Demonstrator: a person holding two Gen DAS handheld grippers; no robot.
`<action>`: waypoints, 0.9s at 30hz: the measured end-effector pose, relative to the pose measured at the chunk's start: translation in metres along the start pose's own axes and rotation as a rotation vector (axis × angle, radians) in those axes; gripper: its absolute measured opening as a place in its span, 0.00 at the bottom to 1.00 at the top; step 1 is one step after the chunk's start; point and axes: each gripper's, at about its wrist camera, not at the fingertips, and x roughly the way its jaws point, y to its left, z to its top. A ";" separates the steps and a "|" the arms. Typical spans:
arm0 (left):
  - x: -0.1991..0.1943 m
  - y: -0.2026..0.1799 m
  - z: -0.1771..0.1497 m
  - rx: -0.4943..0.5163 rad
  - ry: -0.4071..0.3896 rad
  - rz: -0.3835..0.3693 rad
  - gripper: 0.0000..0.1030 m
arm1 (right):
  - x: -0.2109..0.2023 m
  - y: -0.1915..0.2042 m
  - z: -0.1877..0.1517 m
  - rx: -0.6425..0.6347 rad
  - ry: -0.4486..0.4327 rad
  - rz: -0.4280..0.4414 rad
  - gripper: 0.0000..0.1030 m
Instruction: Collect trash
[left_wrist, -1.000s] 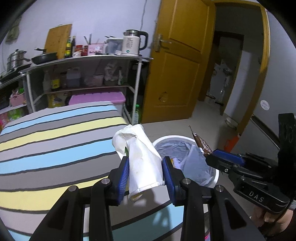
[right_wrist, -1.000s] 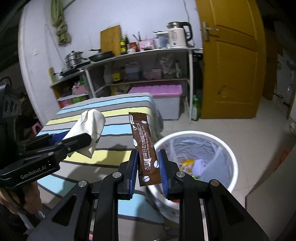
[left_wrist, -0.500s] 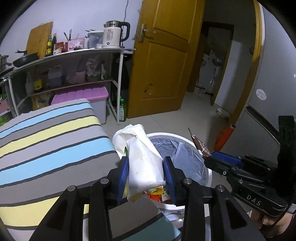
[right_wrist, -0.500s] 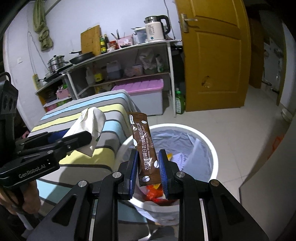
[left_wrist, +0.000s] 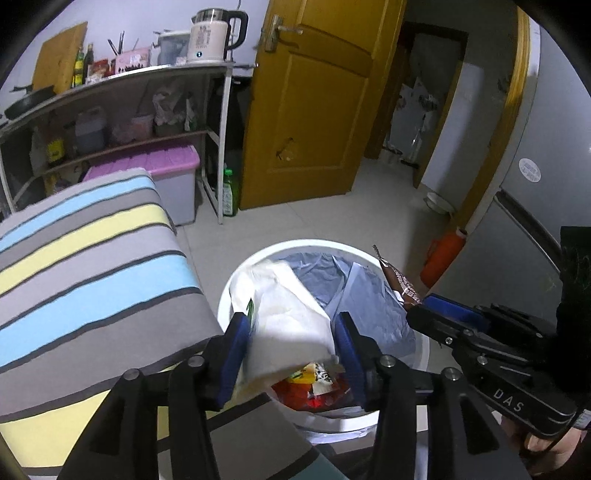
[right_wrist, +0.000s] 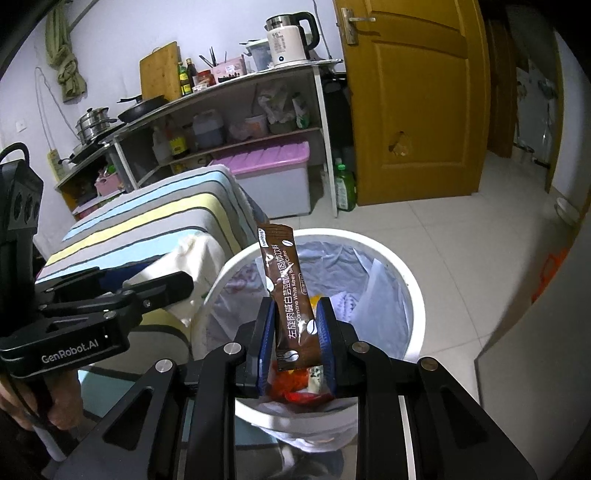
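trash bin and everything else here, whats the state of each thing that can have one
trash bin: open, lined, part filled with wrappers
left gripper: shut on white tissue, above the bin
right gripper: shut on coffee sachet, held upright above the bin
door: open
storage box: lid on

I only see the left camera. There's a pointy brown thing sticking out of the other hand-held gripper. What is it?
Observer: The right wrist view shows a brown packet with white writing and little coffee beans printed on it.
Operator: Is it near the bin?
Observer: It stands upright in the right hand-held gripper, and the white bin opens right behind it.
Operator: What else am I missing?
Observer: A green cloth hangs high on the wall, far left.
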 end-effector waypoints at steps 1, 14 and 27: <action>0.002 0.000 0.000 -0.005 0.006 -0.008 0.47 | 0.002 0.001 0.000 0.001 0.004 -0.004 0.24; 0.001 0.007 0.003 -0.023 -0.009 -0.026 0.47 | -0.003 -0.002 -0.001 -0.003 -0.016 -0.023 0.35; -0.062 0.013 -0.015 -0.029 -0.111 0.020 0.47 | -0.043 0.034 -0.006 -0.071 -0.076 -0.001 0.35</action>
